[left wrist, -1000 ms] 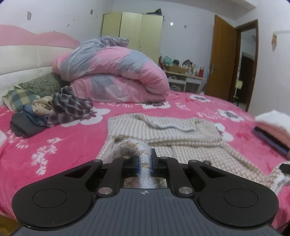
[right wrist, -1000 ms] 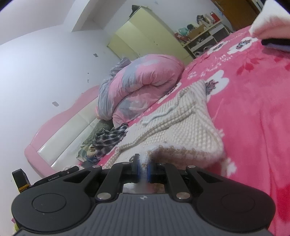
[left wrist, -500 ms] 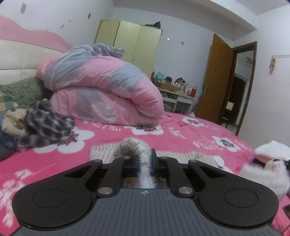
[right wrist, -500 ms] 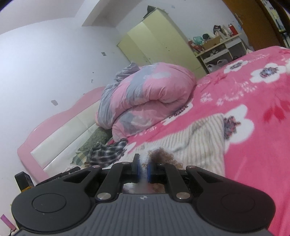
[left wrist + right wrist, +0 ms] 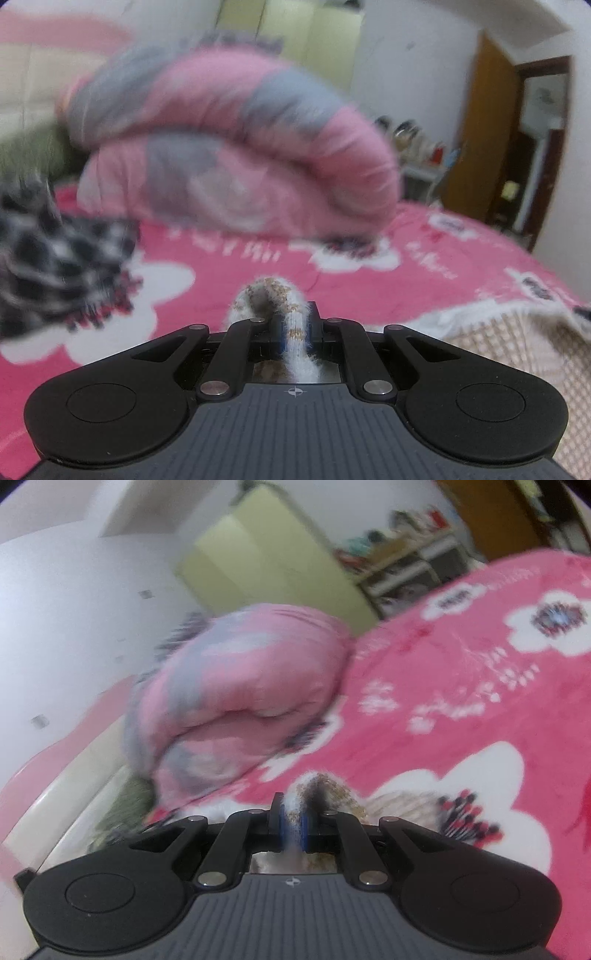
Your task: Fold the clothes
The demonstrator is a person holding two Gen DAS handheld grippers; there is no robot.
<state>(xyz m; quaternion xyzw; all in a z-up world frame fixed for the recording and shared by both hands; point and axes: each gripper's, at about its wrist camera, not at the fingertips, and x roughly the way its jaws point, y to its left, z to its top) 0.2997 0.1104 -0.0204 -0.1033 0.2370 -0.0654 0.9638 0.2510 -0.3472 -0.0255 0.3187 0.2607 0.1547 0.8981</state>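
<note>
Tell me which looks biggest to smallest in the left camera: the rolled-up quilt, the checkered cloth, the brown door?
1. Rolled-up quilt, clearly the biggest.
2. Checkered cloth and brown door look about alike; the cloth is nearer, blurred and cut off, so I won't rank them.

**Bed surface and items resting on it**

The bed (image 5: 229,266) is covered by a bright pink fleece blanket printed with white flowers. A rolled pink-and-grey quilt (image 5: 236,147) lies across its far end. A crumpled black-and-white checked garment (image 5: 55,266) lies at the left. A beige-and-white knitted sweater (image 5: 509,343) lies on the blanket at the near right. Both views are motion-blurred.
</note>
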